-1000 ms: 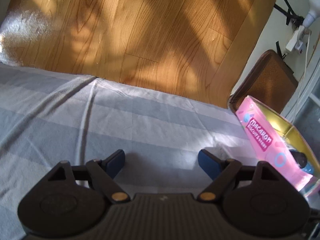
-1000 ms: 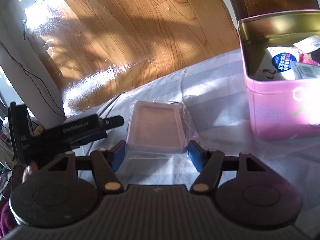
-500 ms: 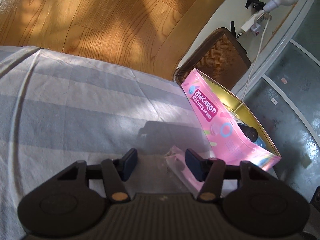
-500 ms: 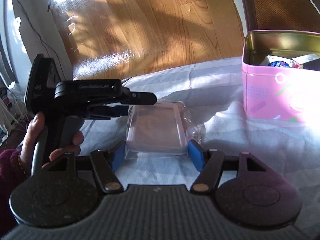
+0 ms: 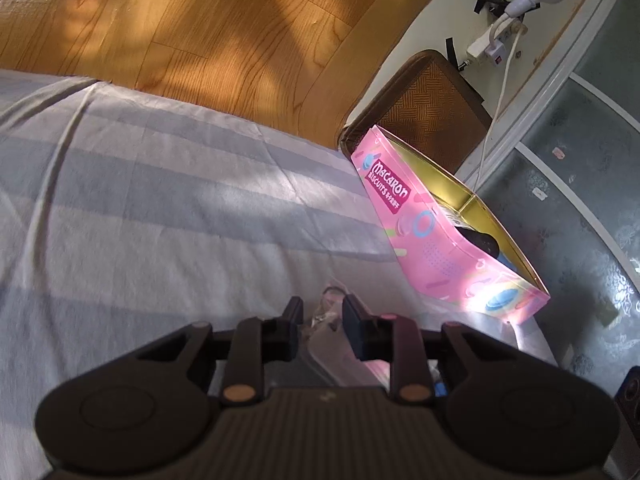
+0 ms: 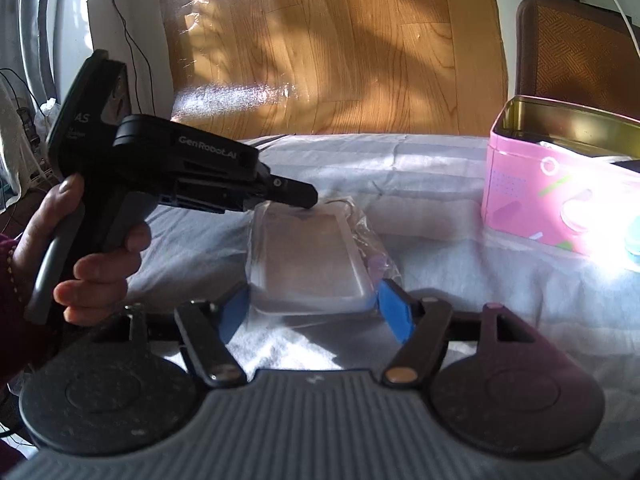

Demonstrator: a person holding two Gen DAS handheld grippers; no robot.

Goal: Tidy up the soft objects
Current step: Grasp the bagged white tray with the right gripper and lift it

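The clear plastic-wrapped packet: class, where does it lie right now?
In the right wrist view the clear packet lies on the striped sheet, between the right gripper's pads, left of the pink tin; the left gripper reaches its far end.

A second ago the left gripper [image 5: 322, 314] stood wide over bare striped sheet; since then it has swung across toward the pink macaron tin [image 5: 436, 236], and its jaws have just been closing, now narrow on the crinkled far edge of the clear plastic packet [image 6: 312, 258]. The right gripper [image 6: 314, 312] has levelled out of its tilt, its jaws opening slightly wider, the packet's near end between them.
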